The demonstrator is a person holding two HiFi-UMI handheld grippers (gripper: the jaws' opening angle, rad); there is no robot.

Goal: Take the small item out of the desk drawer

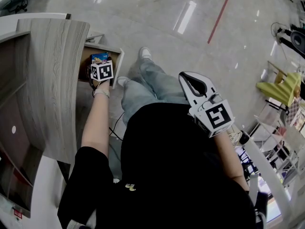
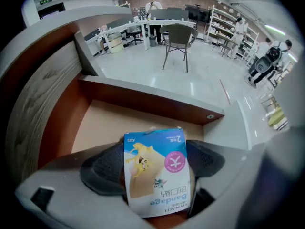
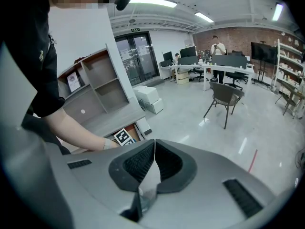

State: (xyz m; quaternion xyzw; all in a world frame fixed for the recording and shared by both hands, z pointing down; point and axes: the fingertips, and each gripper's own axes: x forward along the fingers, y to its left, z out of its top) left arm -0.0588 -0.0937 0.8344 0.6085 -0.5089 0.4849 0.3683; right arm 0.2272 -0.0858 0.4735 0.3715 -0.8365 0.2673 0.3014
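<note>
The small item is a blue and tan bandage pack [image 2: 156,173], standing face-on between the dark pads of my left gripper [image 2: 155,151]. Both pads touch its side edges. In the head view the left gripper [image 1: 101,68] points steeply down into the open drawer [image 1: 117,63], and the pack's blue top [image 1: 99,57] shows just beyond the marker cube. The drawer's tan floor [image 2: 109,123] lies bare behind the pack. My right gripper [image 1: 187,79] hangs over the person's lap, away from the desk, with its pads [image 3: 138,163] pressed together on nothing.
The grey wood desk top [image 1: 52,80] runs along the left, above the drawer. The person's legs and shoes [image 1: 143,80] sit right of the drawer. A wire rack [image 1: 279,147] and a yellow chair [image 1: 281,87] stand at the right. Polished floor stretches beyond.
</note>
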